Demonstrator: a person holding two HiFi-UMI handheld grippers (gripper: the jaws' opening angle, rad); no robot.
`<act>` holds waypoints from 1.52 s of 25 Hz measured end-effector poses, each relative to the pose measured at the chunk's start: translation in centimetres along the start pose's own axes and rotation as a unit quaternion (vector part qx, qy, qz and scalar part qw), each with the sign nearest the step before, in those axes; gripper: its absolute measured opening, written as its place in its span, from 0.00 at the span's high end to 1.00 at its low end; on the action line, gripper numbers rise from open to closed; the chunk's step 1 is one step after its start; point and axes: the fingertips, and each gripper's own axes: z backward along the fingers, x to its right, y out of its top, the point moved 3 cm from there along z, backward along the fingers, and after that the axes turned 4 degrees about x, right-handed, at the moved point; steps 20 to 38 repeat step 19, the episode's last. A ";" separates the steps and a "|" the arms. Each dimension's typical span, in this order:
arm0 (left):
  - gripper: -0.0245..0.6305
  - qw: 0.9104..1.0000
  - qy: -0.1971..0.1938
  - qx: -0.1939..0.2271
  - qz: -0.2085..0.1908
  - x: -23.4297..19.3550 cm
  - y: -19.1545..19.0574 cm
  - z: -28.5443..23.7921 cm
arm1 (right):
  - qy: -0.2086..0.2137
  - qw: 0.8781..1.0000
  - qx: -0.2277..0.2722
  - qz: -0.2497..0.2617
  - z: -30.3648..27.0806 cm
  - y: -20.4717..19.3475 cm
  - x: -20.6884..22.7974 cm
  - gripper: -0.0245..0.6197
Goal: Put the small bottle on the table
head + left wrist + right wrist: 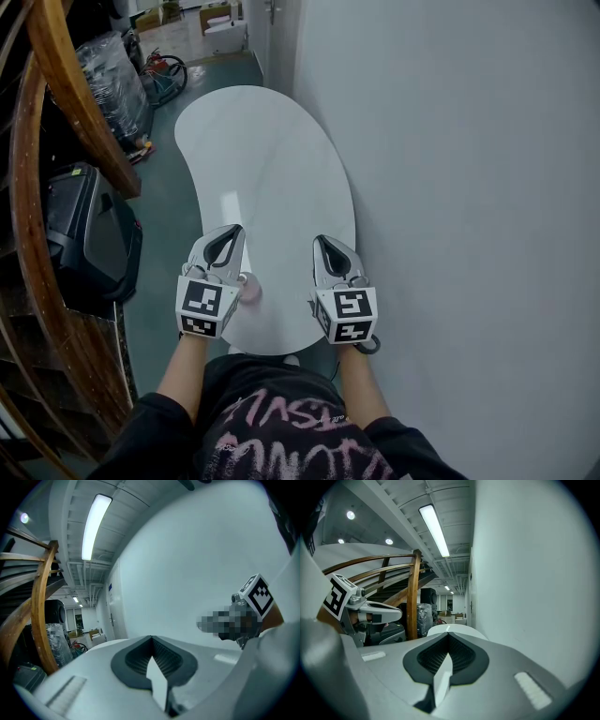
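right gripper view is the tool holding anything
No, the right tool has its jaws closed tip to tip, with nothing between them.

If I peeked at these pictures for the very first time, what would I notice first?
First come the two grippers with black-and-white marker cubes, the left gripper and the right gripper. Both are shut and empty, side by side over the near end of the long white table. Next is the curved wooden railing along the left side, then the plain white wall on the right.
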 end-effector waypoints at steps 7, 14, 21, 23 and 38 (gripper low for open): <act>0.96 1.000 0.000 0.001 0.002 -0.2 0.0 -0.3 | -0.002 1.000 0.001 -0.001 -0.2 0.0 0.2 0.94; 0.96 1.000 0.001 0.000 0.001 -0.6 -0.4 -0.5 | -0.003 1.000 0.001 -0.004 -0.7 -0.3 0.2 0.94; 0.96 1.000 0.007 0.007 0.000 -1.2 -0.4 -0.7 | -0.002 1.000 0.004 -0.005 -1.3 -0.2 0.2 0.94; 0.96 1.000 0.007 0.007 0.000 -1.2 -0.4 -0.7 | -0.002 1.000 0.004 -0.005 -1.3 -0.2 0.2 0.94; 0.96 1.000 0.007 0.007 0.000 -1.2 -0.4 -0.7 | -0.002 1.000 0.004 -0.005 -1.3 -0.2 0.2 0.94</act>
